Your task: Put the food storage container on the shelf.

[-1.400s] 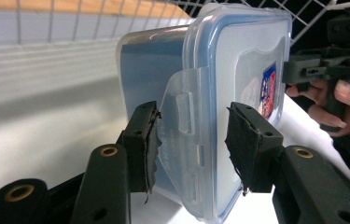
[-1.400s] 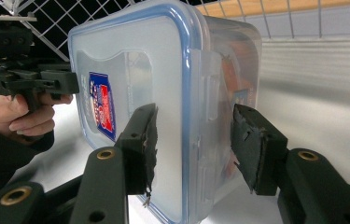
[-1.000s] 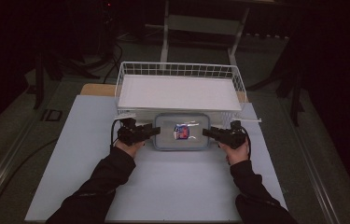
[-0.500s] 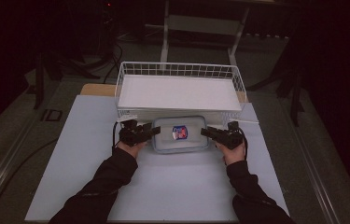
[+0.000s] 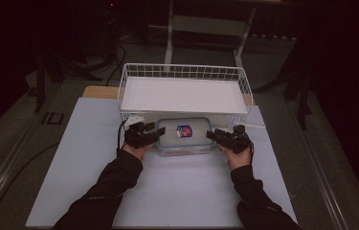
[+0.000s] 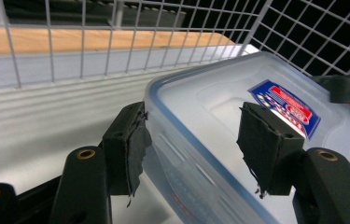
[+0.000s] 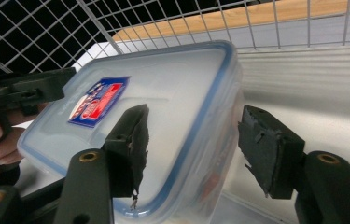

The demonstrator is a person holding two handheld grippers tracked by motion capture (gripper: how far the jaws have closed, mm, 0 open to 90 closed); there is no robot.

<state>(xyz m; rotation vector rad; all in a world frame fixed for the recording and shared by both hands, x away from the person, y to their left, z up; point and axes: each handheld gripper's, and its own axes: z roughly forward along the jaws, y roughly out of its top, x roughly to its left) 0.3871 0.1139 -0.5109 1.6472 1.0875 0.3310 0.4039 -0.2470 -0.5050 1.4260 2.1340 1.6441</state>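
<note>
Box (image 5: 185,135) sits on the table (image 5: 86,143) just near of the basket (image 5: 182,76), long axis running left-right. Left gripper (image 6: 191,140) and right gripper (image 7: 191,144) each straddle one end, jaws open across its rim. Both forearms reach forward, grippers pointing inward.

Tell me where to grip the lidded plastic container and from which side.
Grip the plastic container at its two short ends, one gripper from each side, jaws straddling the lid rim. Its long flat shape likely needs both ends held, and the wire basket blocks its far side. The left gripper and right gripper already straddle those ends.
</note>
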